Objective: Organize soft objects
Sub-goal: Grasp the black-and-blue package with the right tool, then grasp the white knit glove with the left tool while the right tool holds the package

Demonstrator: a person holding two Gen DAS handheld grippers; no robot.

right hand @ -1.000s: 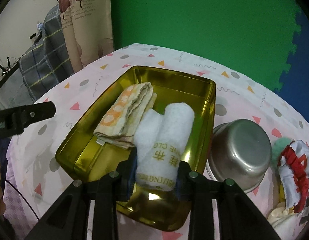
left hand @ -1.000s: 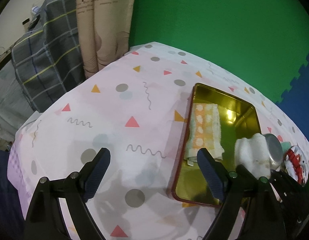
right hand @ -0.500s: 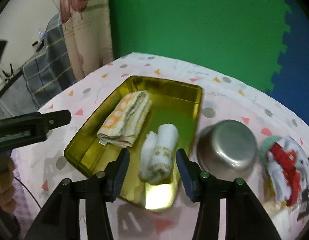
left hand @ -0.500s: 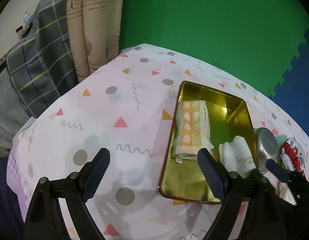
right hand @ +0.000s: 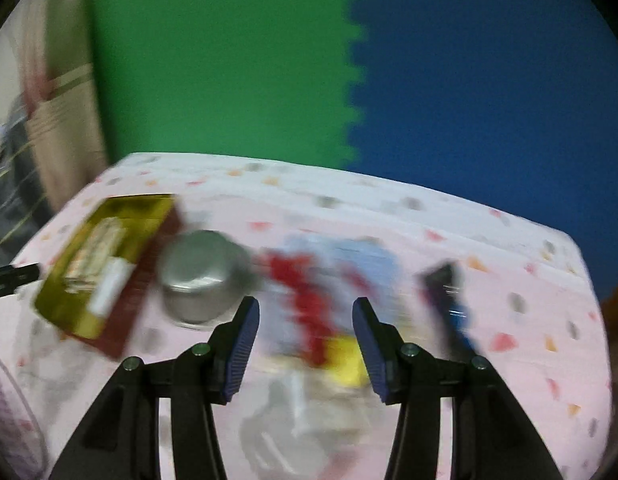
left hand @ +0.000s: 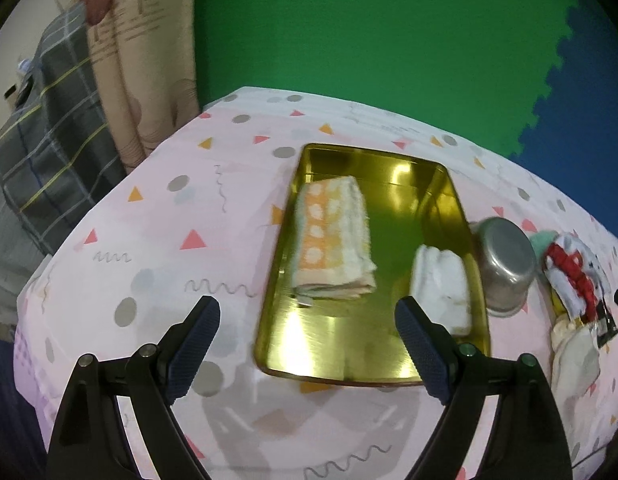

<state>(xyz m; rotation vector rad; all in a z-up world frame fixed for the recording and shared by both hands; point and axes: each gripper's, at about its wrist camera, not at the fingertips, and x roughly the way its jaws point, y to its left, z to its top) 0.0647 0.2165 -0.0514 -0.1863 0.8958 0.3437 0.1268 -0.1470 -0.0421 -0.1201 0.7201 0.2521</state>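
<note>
Gold metal tray (left hand: pixel 445 200) sits on the pink patterned tablecloth (left hand: pixel 157 216), long side running away from the left gripper. Two soft items lie inside it: a folded orange-and-white towel (left hand: pixel 333 240) against the tray's left wall, and a rolled white towel (left hand: pixel 441 280) against the tray's right wall, near corner. Between them the tray floor is bare and shiny, and a bare strip runs along the tray's near rim.

Just right of the tray, touching or almost touching its rim, a steel bowl (left hand: pixel 505 268) lies tipped, contents not visible. Right of the bowl is a heap of soft things, a red-and-white cloth (left hand: pixel 573 276) on top with cream fabric (left hand: pixel 577 356) below it; the right wrist view is too blurred to sort that pile.

Left gripper (left hand: pixel 307 336) hovers over the tray's near end, jaws spread wide, nothing between them. Right gripper (right hand: pixel 305 332) hangs over the cloth heap, well right of the tray, jaws parted and empty, pads not pressing anything.

Left of the tray the tablecloth is wide open out to the table edge. Far side of the tray has a band of free cloth before the green mat (left hand: pixel 369 40). Right of the tray is crowded.
</note>
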